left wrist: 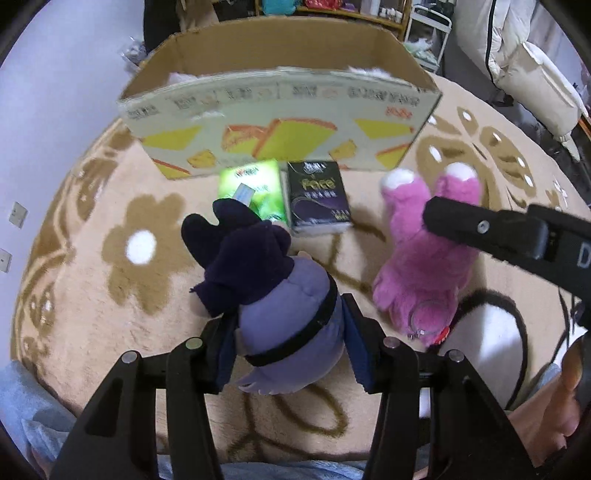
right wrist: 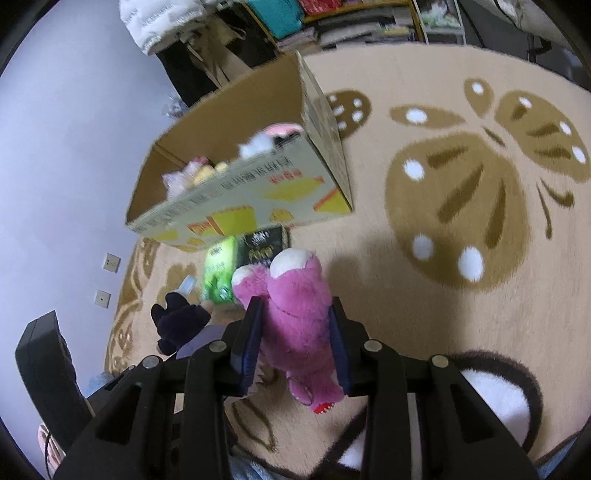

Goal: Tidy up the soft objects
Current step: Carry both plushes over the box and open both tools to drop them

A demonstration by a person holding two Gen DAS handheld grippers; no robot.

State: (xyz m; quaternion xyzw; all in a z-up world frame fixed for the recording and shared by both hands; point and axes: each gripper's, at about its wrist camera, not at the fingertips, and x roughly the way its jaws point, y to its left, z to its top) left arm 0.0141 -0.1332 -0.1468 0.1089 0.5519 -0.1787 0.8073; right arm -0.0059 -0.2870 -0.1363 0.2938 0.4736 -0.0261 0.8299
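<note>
Left gripper [left wrist: 290, 345] and right gripper [right wrist: 295, 341] are built of matte black angular arms studded with round silver screws; jaws are lined with dark blue pads [right wrist: 248, 345]. Bare skin [left wrist: 546, 413] is seen right of the left gripper.

Home interior, a living room or bedroom. Evidence: beige carpet [right wrist: 424, 314] with flower and butterfly motifs, crowded shelf [left wrist: 354, 11] along the far wall, wall sockets [right wrist: 110, 263], white padded jacket [right wrist: 155, 22] hanging near shelves.
</note>
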